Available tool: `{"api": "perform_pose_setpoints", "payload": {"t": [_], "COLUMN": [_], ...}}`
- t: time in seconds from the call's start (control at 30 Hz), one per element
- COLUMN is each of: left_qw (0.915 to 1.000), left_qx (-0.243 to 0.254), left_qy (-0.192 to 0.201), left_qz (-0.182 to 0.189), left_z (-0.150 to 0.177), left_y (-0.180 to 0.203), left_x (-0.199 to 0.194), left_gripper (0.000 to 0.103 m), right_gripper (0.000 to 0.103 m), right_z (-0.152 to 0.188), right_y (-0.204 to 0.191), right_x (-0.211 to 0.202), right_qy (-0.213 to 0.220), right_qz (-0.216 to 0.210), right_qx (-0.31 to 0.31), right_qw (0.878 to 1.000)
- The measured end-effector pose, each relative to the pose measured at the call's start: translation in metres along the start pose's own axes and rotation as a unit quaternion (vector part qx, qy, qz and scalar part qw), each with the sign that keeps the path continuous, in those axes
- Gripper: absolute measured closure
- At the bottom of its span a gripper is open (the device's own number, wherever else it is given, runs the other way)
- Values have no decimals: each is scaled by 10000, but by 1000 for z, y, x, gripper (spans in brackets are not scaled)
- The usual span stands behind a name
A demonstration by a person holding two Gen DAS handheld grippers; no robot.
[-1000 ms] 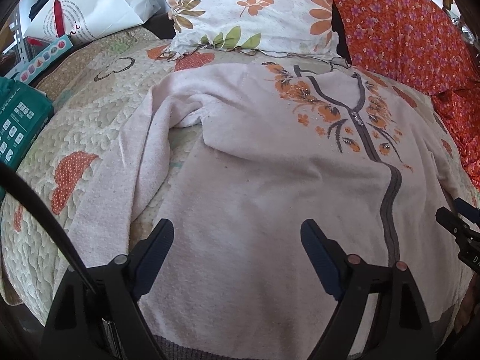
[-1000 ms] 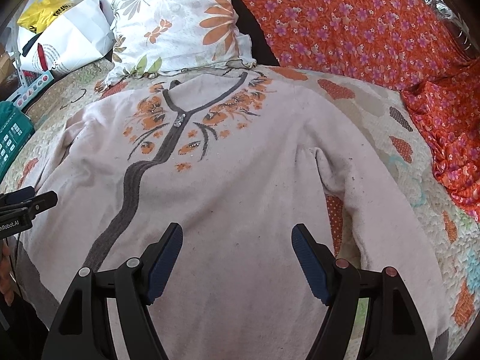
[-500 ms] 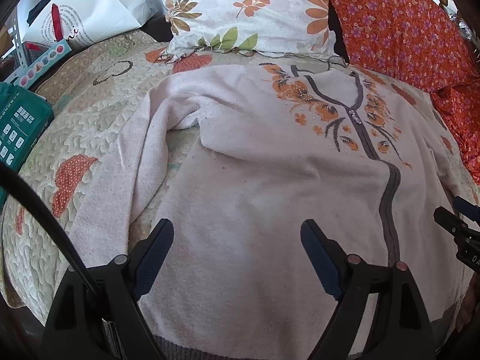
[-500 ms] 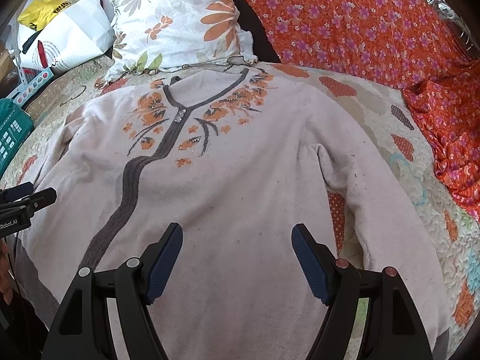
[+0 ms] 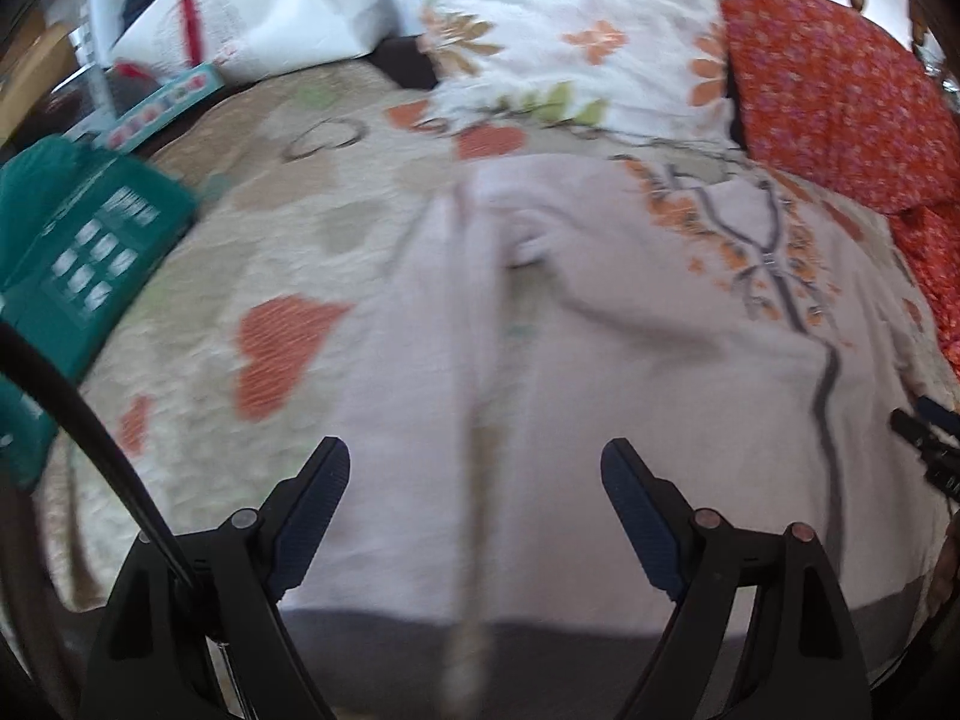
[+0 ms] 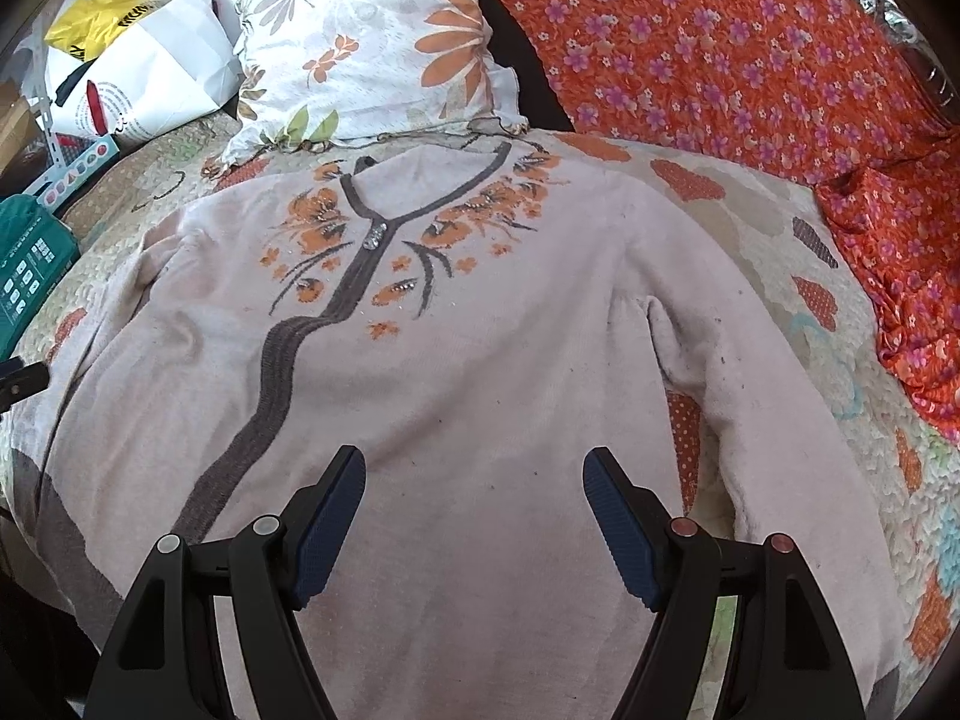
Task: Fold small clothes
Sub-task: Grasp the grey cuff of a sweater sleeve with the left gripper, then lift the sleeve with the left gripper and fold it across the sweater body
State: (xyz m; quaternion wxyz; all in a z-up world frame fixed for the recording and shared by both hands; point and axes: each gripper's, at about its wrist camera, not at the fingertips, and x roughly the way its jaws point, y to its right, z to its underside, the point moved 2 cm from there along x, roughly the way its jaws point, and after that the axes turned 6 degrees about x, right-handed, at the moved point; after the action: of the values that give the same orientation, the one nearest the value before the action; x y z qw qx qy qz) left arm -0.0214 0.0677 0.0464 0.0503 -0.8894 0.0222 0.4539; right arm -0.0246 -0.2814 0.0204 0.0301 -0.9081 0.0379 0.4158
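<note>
A pale pink cardigan (image 6: 480,360) with orange flowers and a grey zip band lies spread flat, front up, on a quilted bed cover. In the blurred left wrist view my left gripper (image 5: 474,468) hangs open above the cardigan's (image 5: 630,396) left sleeve (image 5: 420,360) and side seam, holding nothing. My right gripper (image 6: 474,474) stands open over the lower front of the cardigan, to the right of the zip band, with nothing between its fingers. The right sleeve (image 6: 780,420) runs down beside it. Each gripper's tip shows at the edge of the other's view.
A flowered pillow (image 6: 372,54) lies beyond the collar, with an orange flowered cloth (image 6: 750,60) at the right. White bags (image 6: 150,66), a long box (image 5: 162,102) and a green pack (image 5: 84,252) crowd the left side. The quilt (image 6: 750,222) has heart patches.
The left gripper has swung left, from over the cardigan's front toward its left sleeve, and its view has blurred. The right gripper has stayed still. Both remain open.
</note>
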Motion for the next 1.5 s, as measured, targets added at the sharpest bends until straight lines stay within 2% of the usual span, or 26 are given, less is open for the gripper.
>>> {"api": "perform_pose_setpoints", "payload": {"t": [0.1, 0.17, 0.23, 0.3, 0.33, 0.37, 0.4, 0.5, 0.6, 0.63, 0.67, 0.73, 0.8, 0.87, 0.9, 0.97, 1.1, 1.13, 1.2, 1.27, 1.33, 1.4, 1.5], "left_qw": [9997, 9989, 9958, 9929, 9931, 9942, 9949, 9961, 9890, 9824, 9722, 9481, 9258, 9085, 9043, 8980, 8930, 8942, 8998, 9088, 9190, 9205, 9184], "left_qx": [-52, 41, 357, 677, 690, 568, 445, -430, -1341, -1788, -2288, -3084, -3617, -4053, -4168, -4362, -4484, -4451, -4326, -4134, -3926, -3901, -3955], "left_qy": [-177, -450, -840, -928, -916, -882, -864, -763, -447, -311, -172, 169, 442, 508, 523, 398, 218, 155, 36, -113, -199, -151, -94], "left_qz": [-158, -128, -48, -313, -259, -236, -267, -113, -430, -450, -476, -758, -1004, -882, -762, -408, 331, 449, 566, 555, 295, 130, 38], "left_z": [15, 27, 39, 43, 43, 39, 35, 22, 5, 0, -1, 2, 12, 30, 37, 50, 61, 61, 58, 53, 45, 38, 31], "left_y": [-18, -21, -14, -9, -9, -16, -23, -69, -130, -155, -181, -225, -260, -278, -281, -278, -261, -254, -237, -223, -217, -217, -222], "left_x": [2, 12, 26, 32, 31, 26, 23, 16, 10, 9, 9, 3, -3, -7, -8, -3, 8, 11, 18, 26, 33, 38, 46], "left_gripper": [17, 17, 18, 36, 43, 71, 92, 92, 91, 90, 88, 84, 74, 66, 61, 60, 60, 60, 53, 48, 46, 34, 29], "right_gripper": [24, 24, 23, 23, 23, 24, 24, 24, 23, 24, 24, 24, 24, 24, 24, 24, 24, 24, 23, 24, 24, 24, 24], "right_z": [-3, -4, -4, -2, -2, -2, -2, -4, -4, -4, -3, -2, -1, 1, 1, 2, 3, 4, 4, 5, 5, 5, 6], "right_y": [3, 5, 7, 8, 9, 10, 11, 13, 13, 12, 11, 8, 5, 3, 2, 0, -3, -3, -5, -6, -8, -9, -11], "right_x": [-2, -4, -5, -8, -9, -9, -10, -9, -8, -8, -7, -5, -3, -2, -2, 1, 5, 5, 4, 4, 3, 2, 1], "right_qy": [35, 30, 21, 32, 45, 53, 63, 57, 42, 37, 29, 4, -12, -18, -23, -51, -123, -124, -113, -103, -106, -101, -74], "right_qz": [-16, -40, -85, -30, 23, 51, 76, 105, 104, 104, 112, 143, 161, 171, 170, 168, 160, 156, 172, 191, 162, 142, 159], "right_qx": [81, 191, 250, 219, 191, 183, 182, 219, 202, 184, 157, 83, 19, -36, -56, -99, -138, -162, -206, -263, -287, -314, -382], "right_qw": [10000, 9998, 9996, 9998, 9998, 9998, 9998, 9997, 9997, 9998, 9998, 9999, 9999, 9998, 9998, 9998, 9997, 9997, 9996, 9994, 9994, 9994, 9991]}}
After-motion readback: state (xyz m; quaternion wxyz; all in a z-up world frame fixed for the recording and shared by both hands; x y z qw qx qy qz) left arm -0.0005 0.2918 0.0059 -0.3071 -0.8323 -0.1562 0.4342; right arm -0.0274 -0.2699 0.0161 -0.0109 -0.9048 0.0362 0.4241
